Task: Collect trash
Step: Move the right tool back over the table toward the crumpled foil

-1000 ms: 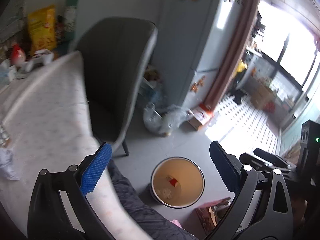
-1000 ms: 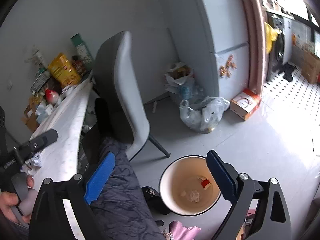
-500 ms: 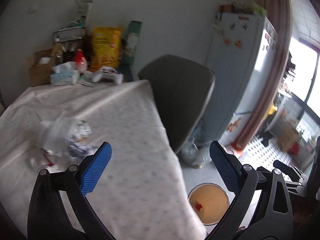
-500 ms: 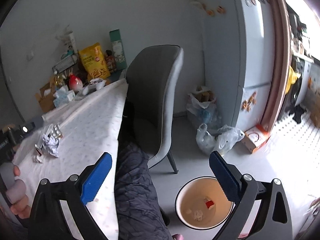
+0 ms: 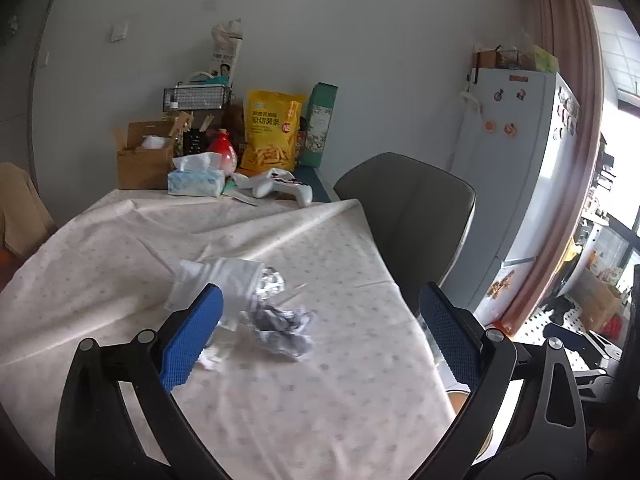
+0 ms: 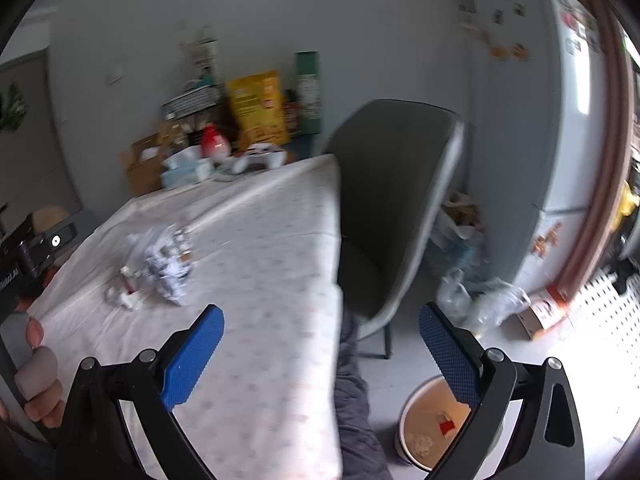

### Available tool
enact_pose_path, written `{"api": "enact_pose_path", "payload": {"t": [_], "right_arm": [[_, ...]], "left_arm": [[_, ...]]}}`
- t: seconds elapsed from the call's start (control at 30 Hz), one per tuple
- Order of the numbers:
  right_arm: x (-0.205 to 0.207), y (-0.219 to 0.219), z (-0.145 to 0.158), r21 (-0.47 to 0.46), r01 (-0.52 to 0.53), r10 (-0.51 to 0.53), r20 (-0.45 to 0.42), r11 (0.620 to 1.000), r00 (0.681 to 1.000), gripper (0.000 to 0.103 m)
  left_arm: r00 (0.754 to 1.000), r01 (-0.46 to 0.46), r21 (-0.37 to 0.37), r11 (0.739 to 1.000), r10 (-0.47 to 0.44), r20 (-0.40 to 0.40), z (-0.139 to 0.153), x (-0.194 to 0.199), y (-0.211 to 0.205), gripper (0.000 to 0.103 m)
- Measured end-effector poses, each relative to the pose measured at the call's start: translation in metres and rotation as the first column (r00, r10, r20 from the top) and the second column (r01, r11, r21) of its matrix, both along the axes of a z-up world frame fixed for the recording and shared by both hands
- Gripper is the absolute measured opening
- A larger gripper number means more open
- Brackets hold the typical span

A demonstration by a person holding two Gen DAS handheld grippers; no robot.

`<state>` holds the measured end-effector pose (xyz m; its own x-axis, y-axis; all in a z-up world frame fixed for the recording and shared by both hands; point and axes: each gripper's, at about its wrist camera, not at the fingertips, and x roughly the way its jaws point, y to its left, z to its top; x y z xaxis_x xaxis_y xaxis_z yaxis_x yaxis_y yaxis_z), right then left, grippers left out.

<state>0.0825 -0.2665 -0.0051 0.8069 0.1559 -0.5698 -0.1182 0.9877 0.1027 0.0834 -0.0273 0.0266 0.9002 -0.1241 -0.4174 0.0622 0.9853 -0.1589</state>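
1. Tool state. The left gripper is spread wide and holds nothing. The right gripper is equally wide and also empty. Both hang above the table.

2. Location of the trash. A loose heap lies on the tablecloth near the middle of the table. It consists of a crumpled paper wad, a clear plastic bag with crinkled foil at its mouth, and small scraps beside it. In the left view the wad lies between the 2 blue pads; the left pad overlaps the bag's edge. The bin stands on the floor beside the table, already holding a few bits.

3. Handling. All pieces look very light and soft. The wad should compress under the pads and is the easiest grip: take it across its bulk. The bag looks slick and limp; pinch a bunched fold, not a flat face. Foil will likely crush and may tear. The scraps are small and may slide on the cloth.

4. Caution. The cloth is wrinkled and loose; a low pinch could catch the fabric with the trash.
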Motion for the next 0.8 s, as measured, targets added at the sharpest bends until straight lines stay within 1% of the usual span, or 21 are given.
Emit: {"api": "enact_pose_path", "payload": {"t": [0.17, 0.27, 0.3, 0.37, 0.5, 0.7, 0.77, 0.8], "right_arm": [[0.002, 0.031, 0.000, 0.001, -0.062, 0.062, 0.018, 0.998, 0.998, 0.096], [0.001, 0.045, -0.001, 0.049, -0.097, 0.094, 0.056, 0.994, 0.994, 0.096], [0.000, 0.051, -0.001, 0.056, -0.113, 0.109, 0.073, 0.992, 0.991, 0.096], [0.002, 0.063, -0.002, 0.038, -0.137, 0.134, 0.082, 0.990, 0.988, 0.096], [0.009, 0.080, -0.004, 0.031, -0.191, 0.189, 0.060, 0.981, 0.980, 0.096], [0.023, 0.106, -0.014, 0.034, -0.278, 0.278, -0.013, 0.960, 0.960, 0.095], [0.030, 0.112, -0.017, 0.039, -0.296, 0.297, -0.030, 0.954, 0.954, 0.090], [0.032, 0.113, -0.018, 0.046, -0.302, 0.303, -0.036, 0.952, 0.952, 0.085]], "left_arm": [[0.999, -0.050, -0.019, 0.999, 0.050, -0.008, -0.005, -0.007, 0.027, 0.097], [0.997, -0.071, -0.011, 0.997, 0.071, -0.009, -0.009, -0.012, 0.043, 0.097], [0.998, -0.069, -0.019, 0.997, 0.069, -0.007, -0.012, -0.015, 0.049, 0.097], [0.998, -0.060, -0.050, 0.997, 0.060, -0.017, -0.018, -0.019, 0.066, 0.097], [0.998, -0.059, -0.068, 0.996, 0.056, -0.040, -0.029, -0.023, 0.089, 0.097], [0.991, -0.075, -0.081, 0.994, 0.065, -0.118, -0.049, -0.015, 0.113, 0.097], [0.985, -0.084, -0.086, 0.993, 0.070, -0.160, -0.058, -0.007, 0.119, 0.097], [0.982, -0.086, -0.087, 0.992, 0.070, -0.177, -0.063, -0.003, 0.122, 0.097]]}}
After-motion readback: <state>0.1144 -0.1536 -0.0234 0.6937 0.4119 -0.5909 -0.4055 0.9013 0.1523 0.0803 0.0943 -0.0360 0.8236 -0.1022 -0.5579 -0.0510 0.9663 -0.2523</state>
